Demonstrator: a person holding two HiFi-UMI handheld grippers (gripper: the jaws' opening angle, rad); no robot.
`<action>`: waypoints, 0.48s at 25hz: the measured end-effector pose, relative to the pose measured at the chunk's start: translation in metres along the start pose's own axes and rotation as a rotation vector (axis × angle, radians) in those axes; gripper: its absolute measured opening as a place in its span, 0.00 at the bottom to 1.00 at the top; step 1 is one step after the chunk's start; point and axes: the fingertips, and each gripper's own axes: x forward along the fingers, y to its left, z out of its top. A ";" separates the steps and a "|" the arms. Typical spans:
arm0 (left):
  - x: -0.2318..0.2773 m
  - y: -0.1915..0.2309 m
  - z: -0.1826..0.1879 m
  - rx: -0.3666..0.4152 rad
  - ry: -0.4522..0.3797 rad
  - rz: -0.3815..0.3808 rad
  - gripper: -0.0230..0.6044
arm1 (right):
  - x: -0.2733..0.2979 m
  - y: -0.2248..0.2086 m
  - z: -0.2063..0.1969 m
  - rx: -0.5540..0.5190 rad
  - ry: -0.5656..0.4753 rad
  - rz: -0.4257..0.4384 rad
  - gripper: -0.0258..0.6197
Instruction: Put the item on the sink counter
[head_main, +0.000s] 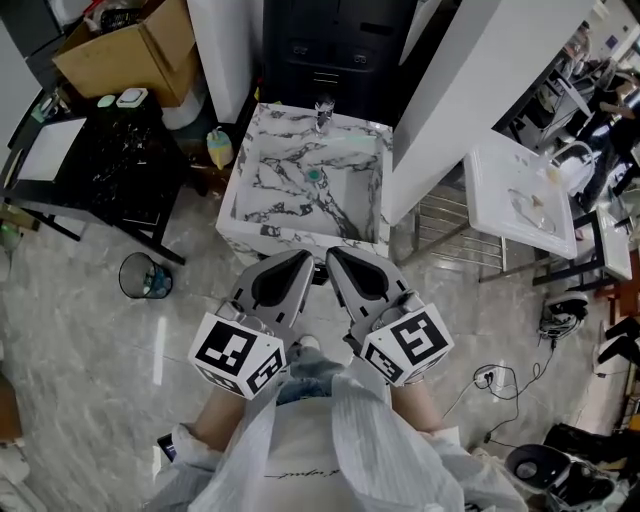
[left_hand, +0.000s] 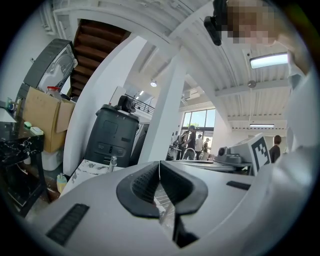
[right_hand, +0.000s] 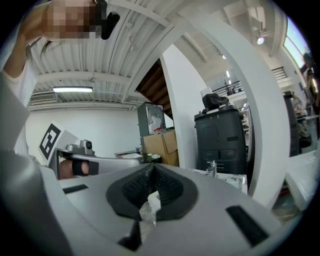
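A white marble-veined sink with a chrome faucet stands on the floor ahead of me. A small teal thing lies in its basin. A yellow-green bottle stands on the floor at the sink's left. Both grippers hang side by side just before the sink's near rim. My left gripper is shut with nothing between its pads, as the left gripper view confirms. My right gripper is likewise shut and empty. Neither touches the sink.
A black table with small items stands at the left, with a cardboard box behind it. A wire bin sits on the floor. A white column rises right of the sink, beside a second white basin. Cables lie at lower right.
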 end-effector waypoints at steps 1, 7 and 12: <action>0.000 0.000 0.000 0.000 0.000 0.001 0.07 | 0.001 0.001 0.000 -0.004 0.004 0.003 0.05; -0.002 0.000 0.000 0.007 -0.001 0.004 0.07 | 0.003 0.004 0.000 -0.015 0.015 0.020 0.05; 0.000 -0.004 -0.002 0.007 0.023 -0.036 0.07 | 0.005 0.007 0.001 -0.020 0.020 0.032 0.05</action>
